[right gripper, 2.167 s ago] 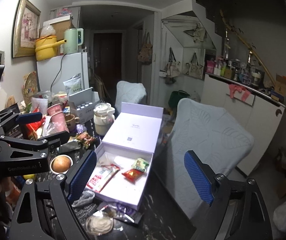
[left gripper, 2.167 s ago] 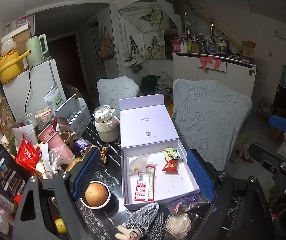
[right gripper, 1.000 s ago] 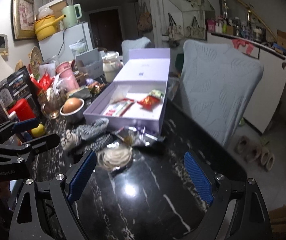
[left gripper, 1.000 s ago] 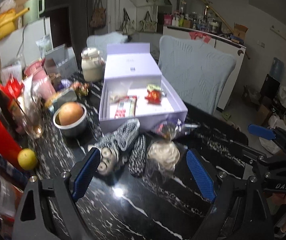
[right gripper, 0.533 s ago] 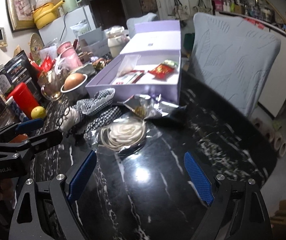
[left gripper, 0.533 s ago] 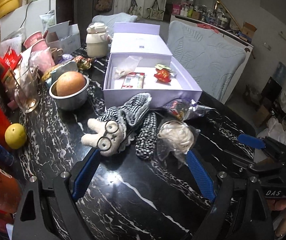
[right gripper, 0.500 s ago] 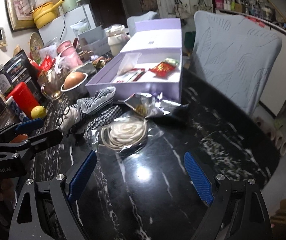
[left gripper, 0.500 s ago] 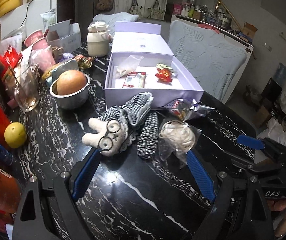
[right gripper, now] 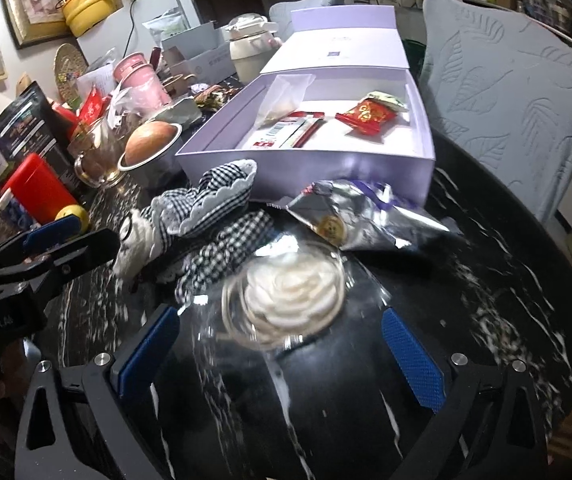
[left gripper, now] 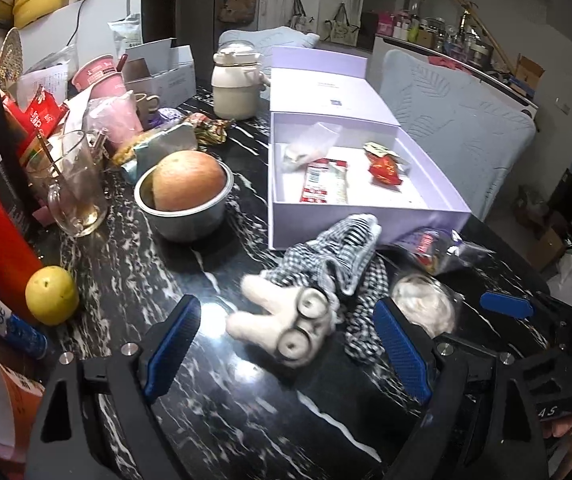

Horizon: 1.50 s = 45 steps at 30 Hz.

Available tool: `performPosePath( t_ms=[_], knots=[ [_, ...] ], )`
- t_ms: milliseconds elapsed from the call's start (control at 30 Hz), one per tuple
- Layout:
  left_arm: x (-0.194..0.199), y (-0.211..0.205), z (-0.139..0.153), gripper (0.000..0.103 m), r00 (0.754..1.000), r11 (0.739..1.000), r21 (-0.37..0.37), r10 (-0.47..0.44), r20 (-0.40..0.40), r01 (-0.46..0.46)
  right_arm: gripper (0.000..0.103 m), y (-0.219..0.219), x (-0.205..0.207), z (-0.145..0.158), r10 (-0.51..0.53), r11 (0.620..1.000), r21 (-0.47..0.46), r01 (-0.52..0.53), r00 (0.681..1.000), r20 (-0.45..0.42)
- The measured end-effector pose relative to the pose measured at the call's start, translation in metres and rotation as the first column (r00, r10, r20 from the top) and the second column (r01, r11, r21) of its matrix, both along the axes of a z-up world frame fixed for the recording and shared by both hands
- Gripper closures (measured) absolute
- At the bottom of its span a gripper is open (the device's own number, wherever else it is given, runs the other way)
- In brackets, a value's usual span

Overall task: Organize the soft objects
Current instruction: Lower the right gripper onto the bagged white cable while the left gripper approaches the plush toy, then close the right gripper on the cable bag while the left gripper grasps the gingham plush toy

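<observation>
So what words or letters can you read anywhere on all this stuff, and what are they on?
"GenRobot.AI" on the black body of the left gripper.
"AS", the end of a cut-off label, on the black body of the right gripper.
The open lilac cardboard box has small print on its lid: too small to read.
The red snack packet has gold characters: blurred.
The red-and-white sachet and the black pouch: unreadable.

A cream plush toy (left gripper: 281, 330) in black-and-white gingham is lying on the black, white-veined counter (left gripper: 221, 396) by a lilac box (left gripper: 366, 224), between blue-padded fingers (left gripper: 171, 340).
</observation>
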<state>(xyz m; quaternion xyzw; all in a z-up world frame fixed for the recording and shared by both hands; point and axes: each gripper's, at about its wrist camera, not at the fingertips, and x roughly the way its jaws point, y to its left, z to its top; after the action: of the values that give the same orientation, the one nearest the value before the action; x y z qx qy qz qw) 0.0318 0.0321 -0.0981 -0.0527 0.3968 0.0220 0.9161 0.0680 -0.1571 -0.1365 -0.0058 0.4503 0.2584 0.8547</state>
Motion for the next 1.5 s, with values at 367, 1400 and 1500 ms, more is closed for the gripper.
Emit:
performPosePath(
  t_ms=[367,1400,1500],
  knots=[
    [0.031,0.005,-0.014,0.014,0.998,0.998,-0.044,-0.042,-0.036,0.04,0.0,0.014,0.028,-0.024,0.003,0.998,-0.065,-0.007,0.998,-0.059],
    [0.004,-0.042,-0.042,0.056,0.98,0.986,-0.086,-0.152,-0.128,0.142,0.051,-0.04,-0.007,-0.019,0.008,0.997,-0.076,-0.009,1.0,-0.013],
    [-0.012,-0.046,-0.04,0.056,0.983,0.99,-0.073,-0.131,-0.125,0.123,0.056,-0.049,-0.011,-0.019,-0.005,0.998,-0.065,0.004,1.0,-0.015]
  ],
)
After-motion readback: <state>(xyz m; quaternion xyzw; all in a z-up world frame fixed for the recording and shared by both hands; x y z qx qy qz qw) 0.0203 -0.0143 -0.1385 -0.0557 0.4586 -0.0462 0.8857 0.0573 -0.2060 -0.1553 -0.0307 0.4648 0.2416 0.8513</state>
